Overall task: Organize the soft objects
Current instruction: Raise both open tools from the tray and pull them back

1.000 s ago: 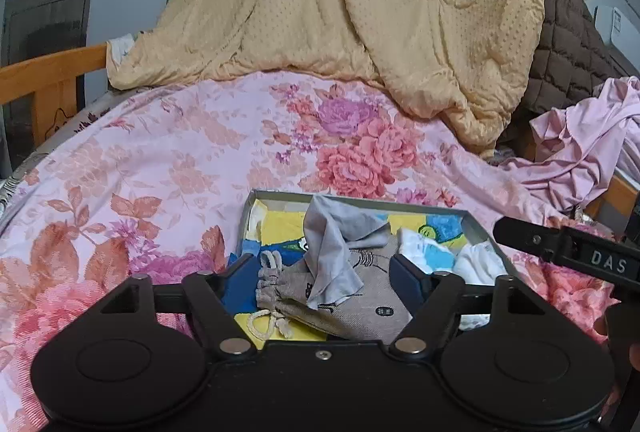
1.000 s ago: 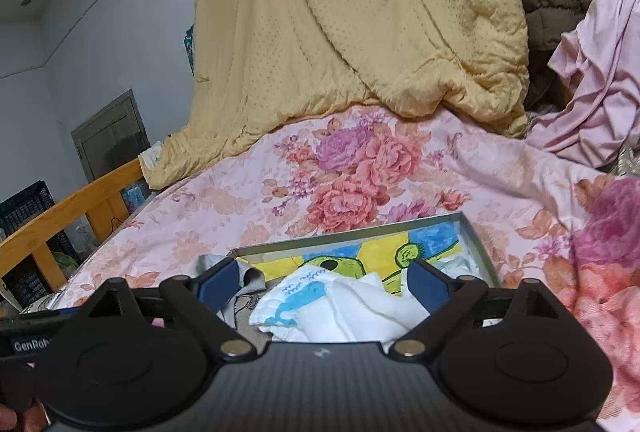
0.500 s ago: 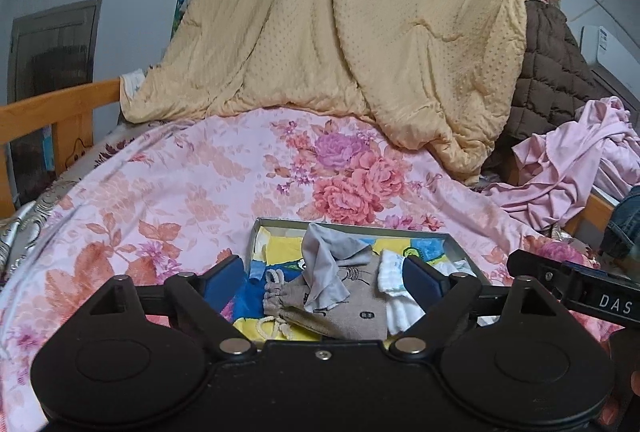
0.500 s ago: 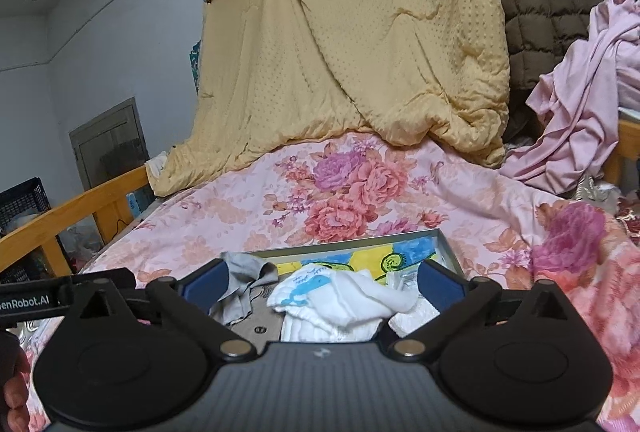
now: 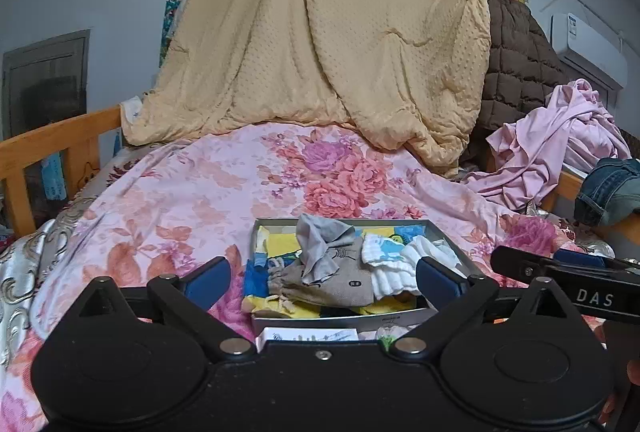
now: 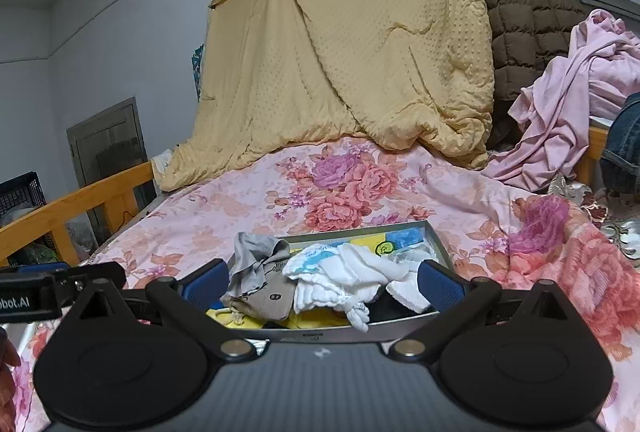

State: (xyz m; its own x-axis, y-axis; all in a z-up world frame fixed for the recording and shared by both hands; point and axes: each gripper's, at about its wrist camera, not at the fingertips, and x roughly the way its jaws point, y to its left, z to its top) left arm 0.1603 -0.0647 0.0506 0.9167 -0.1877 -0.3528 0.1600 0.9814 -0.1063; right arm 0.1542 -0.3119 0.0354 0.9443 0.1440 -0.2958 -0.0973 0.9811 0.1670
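I am holding both grippers, left (image 5: 322, 278) and right (image 6: 323, 282), wide open and empty; I should go slowly down on the tray (image 5: 340, 318) at 12 o'clock.

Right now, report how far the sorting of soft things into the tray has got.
Done, by the look of it: the tray on the floral bedspread already holds the grey cloth, the drawstring pouch and the white socks. In hand: nothing; the left gripper and right gripper are both open and empty. Left: probably nothing but pulling away.
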